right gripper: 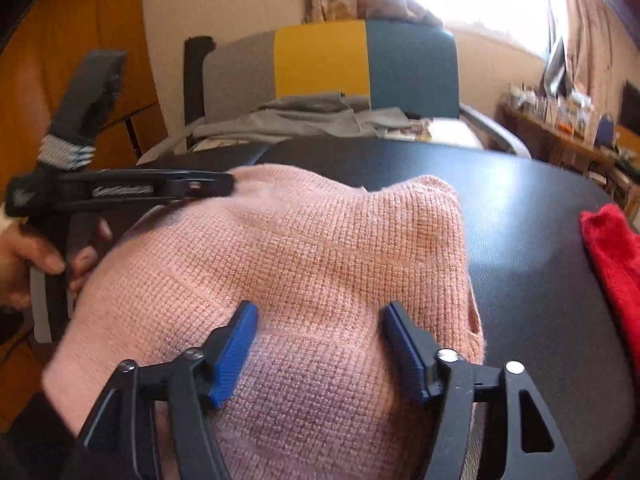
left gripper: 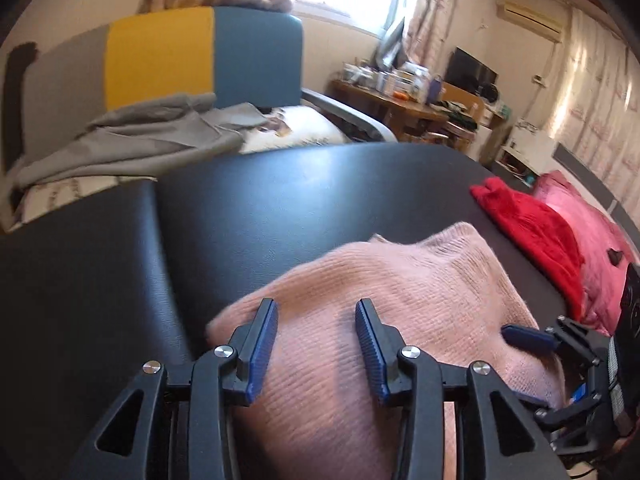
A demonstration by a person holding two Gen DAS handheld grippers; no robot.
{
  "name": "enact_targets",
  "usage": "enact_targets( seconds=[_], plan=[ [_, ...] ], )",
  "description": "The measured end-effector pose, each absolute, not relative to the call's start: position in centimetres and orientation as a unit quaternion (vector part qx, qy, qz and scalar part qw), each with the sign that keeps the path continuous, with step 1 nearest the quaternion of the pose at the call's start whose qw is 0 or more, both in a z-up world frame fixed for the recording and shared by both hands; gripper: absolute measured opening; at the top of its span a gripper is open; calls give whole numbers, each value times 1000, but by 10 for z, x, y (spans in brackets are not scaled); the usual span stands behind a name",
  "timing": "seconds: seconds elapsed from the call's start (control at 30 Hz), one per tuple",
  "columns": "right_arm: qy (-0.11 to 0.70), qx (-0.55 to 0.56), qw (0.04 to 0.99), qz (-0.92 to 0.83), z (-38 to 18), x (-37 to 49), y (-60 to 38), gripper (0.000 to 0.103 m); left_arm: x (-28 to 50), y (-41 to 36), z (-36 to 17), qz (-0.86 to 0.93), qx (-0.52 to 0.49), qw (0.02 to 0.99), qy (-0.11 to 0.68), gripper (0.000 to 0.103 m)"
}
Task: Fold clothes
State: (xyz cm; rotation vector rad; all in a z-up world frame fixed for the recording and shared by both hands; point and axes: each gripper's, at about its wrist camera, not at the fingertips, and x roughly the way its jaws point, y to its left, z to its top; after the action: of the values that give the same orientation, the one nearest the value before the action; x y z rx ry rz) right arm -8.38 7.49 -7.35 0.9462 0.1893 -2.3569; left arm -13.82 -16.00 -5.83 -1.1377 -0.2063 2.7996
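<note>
Pink knit sweater (right gripper: 304,272) bunched on a black table (left gripper: 260,208), both grippers spread wide above it.

Sweater lies at the table's near edge, toward six o'clock in both wrist views, heaped rather than flat. The left gripper (left gripper: 316,312) hovers with its blue-padded fingers apart over the knit, gripping nothing; whether the pads touch the fabric cannot be told. The right gripper (right gripper: 320,312) likewise stands wide over the sweater's near part. In the right wrist view a hand (right gripper: 24,264) holds the left tool's handle at nine o'clock. A red garment (left gripper: 532,232) lies at three o'clock on the table. Beyond, at twelve o'clock, a grey cloth (right gripper: 304,116) rests on a chair (right gripper: 412,64).
</note>
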Motion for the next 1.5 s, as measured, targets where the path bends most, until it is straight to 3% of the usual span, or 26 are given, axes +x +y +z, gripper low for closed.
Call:
enact_targets(
  seconds=[0.03,0.07,0.1,0.33,0.93,1.33,1.5],
  plan=[
    [66,362,289,-884,-70,-83,76,83,-133,-163,-57,923,-375,55,-73,42],
    [62,368,284,-883,-66,-81,77,102,-127,-167,-56,922,-374,53,-78,42],
    [60,364,285,-885,-61,-75,79,103,-119,-172,-55,922,-373,49,-87,42],
    [117,352,288,-883,-59,-11,85,103,-68,-198,-57,915,-365,38,-168,42],
    [4,410,319,-855,-94,-4,124,103,-43,-204,-78,890,-394,67,-217,44],
    [-45,400,339,-851,-103,-7,141,103,-77,-227,-84,853,-391,177,-297,54],
    [-45,396,347,-849,-103,-4,143,103,-79,-221,-96,839,-404,214,-296,60]
  ],
)
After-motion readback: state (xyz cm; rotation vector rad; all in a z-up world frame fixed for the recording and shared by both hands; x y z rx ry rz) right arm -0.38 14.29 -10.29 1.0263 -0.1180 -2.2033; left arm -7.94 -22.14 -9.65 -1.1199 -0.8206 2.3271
